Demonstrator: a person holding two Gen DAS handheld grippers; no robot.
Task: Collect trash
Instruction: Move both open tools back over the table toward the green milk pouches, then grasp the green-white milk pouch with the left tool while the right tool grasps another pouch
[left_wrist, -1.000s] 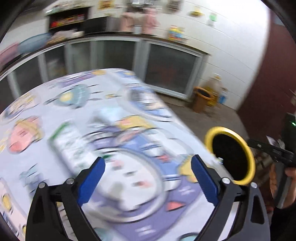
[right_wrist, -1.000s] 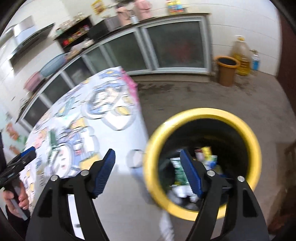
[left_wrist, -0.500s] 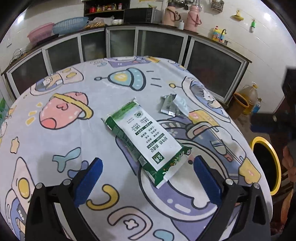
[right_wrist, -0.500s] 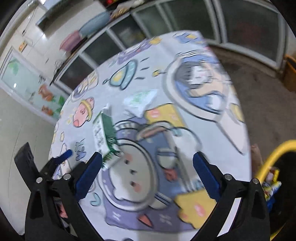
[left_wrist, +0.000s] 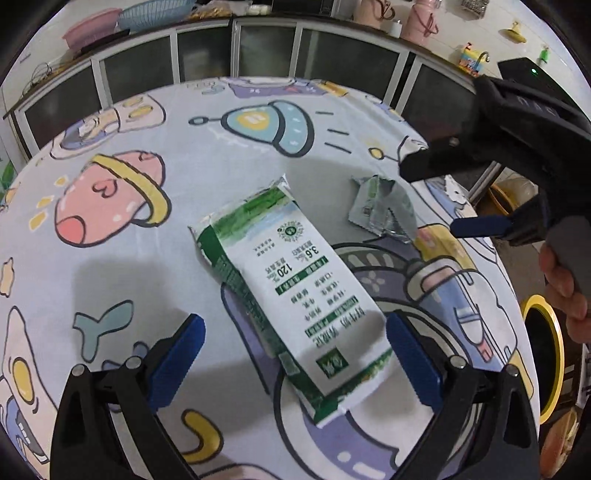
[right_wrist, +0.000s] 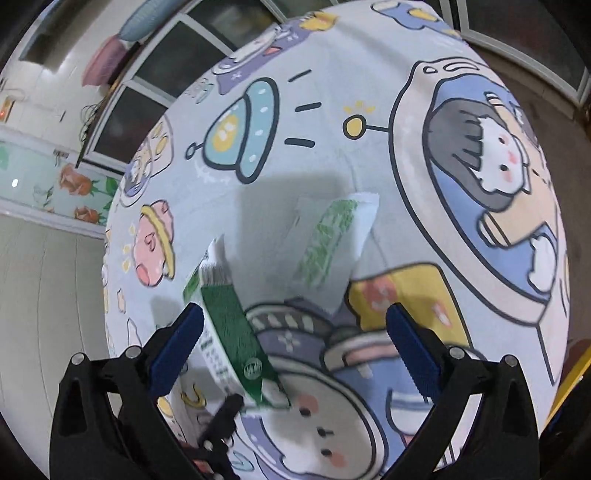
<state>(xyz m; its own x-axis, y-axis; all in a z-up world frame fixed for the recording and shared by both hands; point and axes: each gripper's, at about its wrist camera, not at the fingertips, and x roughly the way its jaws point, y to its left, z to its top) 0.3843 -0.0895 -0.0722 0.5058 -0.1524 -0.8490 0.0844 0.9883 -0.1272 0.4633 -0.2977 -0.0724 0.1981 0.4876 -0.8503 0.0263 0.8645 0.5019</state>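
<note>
1. Round table (left_wrist: 110, 258), covered with a cartoon-print cloth, fills both wrist views.
2. Green-and-white carton (left_wrist: 295, 288) lies flat near the table's middle, its long axis running diagonally. In the right wrist view the same carton (right_wrist: 236, 332) sits low and left.
3. Torn silver-green wrapper (left_wrist: 384, 210) lies on the cloth just beyond the carton, apart from it. Right wrist view shows it (right_wrist: 332, 240) ahead of the gripper.
4. Left gripper (left_wrist: 295, 354): jaws spread wide, nothing held. The carton's near end lies between the blue pads (left_wrist: 177, 362); the pads do not touch it.
5. Right gripper (right_wrist: 295, 347): jaws at full spread, empty. It hangs above the table near the wrapper; seen from the left wrist view (left_wrist: 443, 195), a hand (left_wrist: 565, 284) grips its handle.
6. Yellow-rimmed bin (left_wrist: 546, 354) stands on the floor past the table's right edge.
</note>
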